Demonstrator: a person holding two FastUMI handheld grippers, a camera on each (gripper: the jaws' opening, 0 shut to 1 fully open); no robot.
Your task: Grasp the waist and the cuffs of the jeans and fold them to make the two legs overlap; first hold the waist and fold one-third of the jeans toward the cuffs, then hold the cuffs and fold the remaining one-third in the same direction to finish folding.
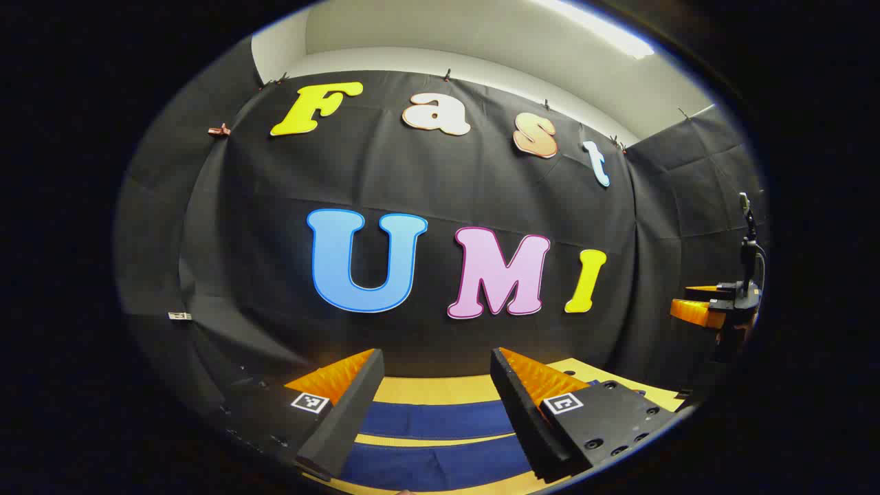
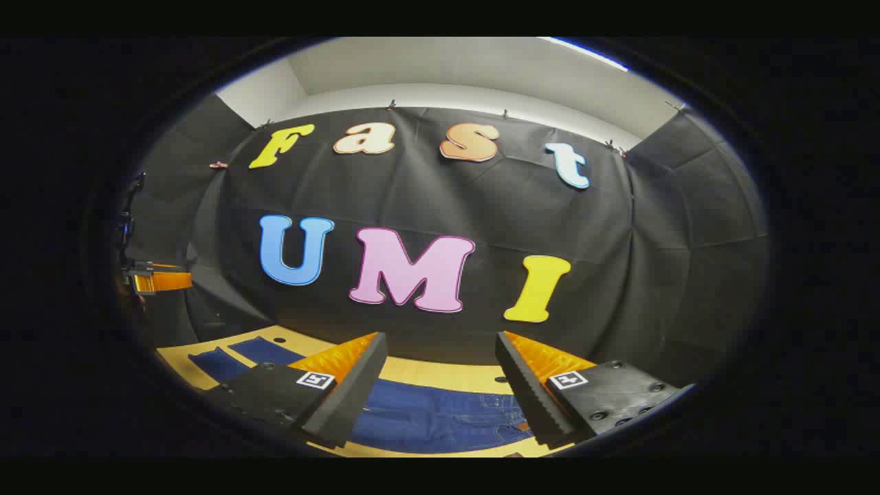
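On the bench (image 2: pixel 440 375) the jeans (image 2: pixel 440 416) are lying flat (legs side by side), while the left gripper (image 1: pixel 437 375) and right gripper (image 2: pixel 440 361) are hovering above, both spread wide, pinching nothing.

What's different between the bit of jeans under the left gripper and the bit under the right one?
Under the left gripper lie the two legs as plain blue bands with a strip of table between them; under the right gripper lies the waist, one broad piece. The legs look smooth, while the waist shows seams and stitching. Both parts lie flat on the table, and both grippers hang above them with jaws apart, holding nothing.
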